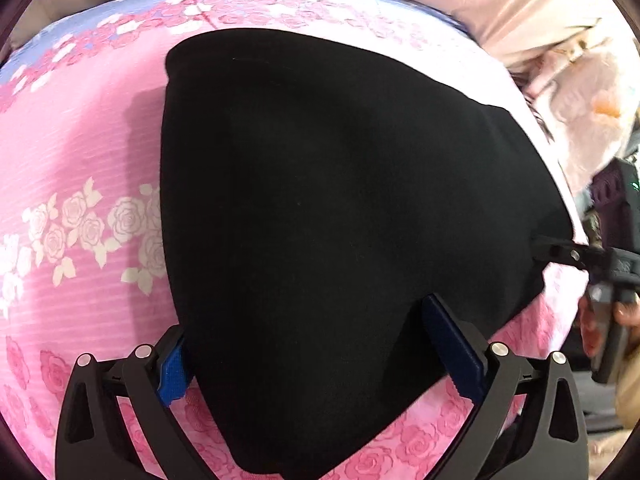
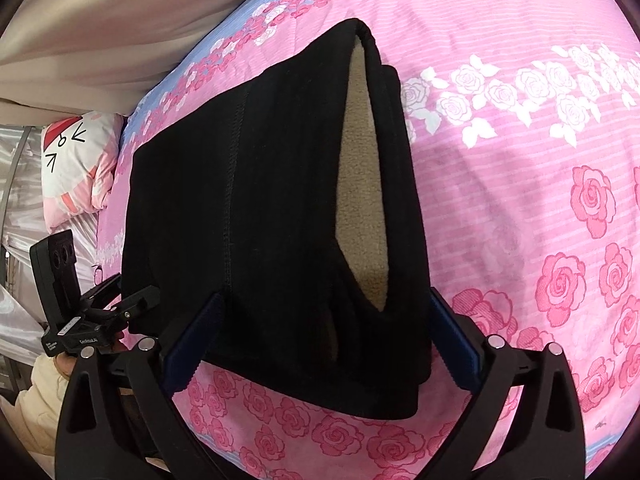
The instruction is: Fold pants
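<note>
Black pants [image 1: 340, 200] with a beige fleece lining [image 2: 360, 184] lie folded on a pink rose-print bedspread [image 1: 72, 152]. My left gripper [image 1: 316, 356] is open, its blue pads on either side of the near edge of the pants. My right gripper [image 2: 324, 344] is open too, its pads straddling the waistband end, where the lining shows in the opening. In the left wrist view the right gripper [image 1: 560, 252] touches the pants' right edge. In the right wrist view the left gripper [image 2: 120, 304] sits at the pants' left edge.
The bedspread [image 2: 520, 200] has a blue border with roses at the far side. Beige curtains [image 2: 100, 32] hang behind the bed. A white and pink pillow [image 2: 80, 160] lies at the bed's end. Clutter [image 1: 592, 112] sits beyond the bed's right edge.
</note>
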Motion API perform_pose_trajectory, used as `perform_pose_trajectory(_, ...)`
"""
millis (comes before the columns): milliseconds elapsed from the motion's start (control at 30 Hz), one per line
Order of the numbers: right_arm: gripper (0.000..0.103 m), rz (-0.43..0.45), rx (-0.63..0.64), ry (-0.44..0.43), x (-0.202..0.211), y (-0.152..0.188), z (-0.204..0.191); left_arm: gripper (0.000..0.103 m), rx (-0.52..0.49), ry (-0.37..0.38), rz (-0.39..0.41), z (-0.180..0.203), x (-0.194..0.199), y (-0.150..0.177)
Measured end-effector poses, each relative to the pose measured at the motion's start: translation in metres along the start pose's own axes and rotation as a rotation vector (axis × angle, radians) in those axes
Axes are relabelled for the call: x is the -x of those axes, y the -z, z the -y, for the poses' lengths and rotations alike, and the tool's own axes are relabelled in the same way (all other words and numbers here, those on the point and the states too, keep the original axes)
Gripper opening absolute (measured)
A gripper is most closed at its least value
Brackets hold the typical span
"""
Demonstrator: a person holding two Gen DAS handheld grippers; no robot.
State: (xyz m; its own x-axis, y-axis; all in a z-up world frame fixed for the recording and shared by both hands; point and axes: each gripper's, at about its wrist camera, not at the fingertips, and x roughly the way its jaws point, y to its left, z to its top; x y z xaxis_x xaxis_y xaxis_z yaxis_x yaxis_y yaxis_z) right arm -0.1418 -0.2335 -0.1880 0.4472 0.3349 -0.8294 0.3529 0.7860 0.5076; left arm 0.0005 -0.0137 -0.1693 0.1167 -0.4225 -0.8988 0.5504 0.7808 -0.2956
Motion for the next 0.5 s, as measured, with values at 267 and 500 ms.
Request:
perform_pose_trajectory(267,0.098,0.066,-0.002,0.060,-0.004,0.008,-0.010,0.098,0.046,-0.064,0.063,0.007,0.000,0.009)
perform_pose_trajectory(500,0.098,0.039,0.005,0.038,-0.007,0.003,-0.011,0.098,0.076,-0.069,0.121,0.001,0.008,0.021)
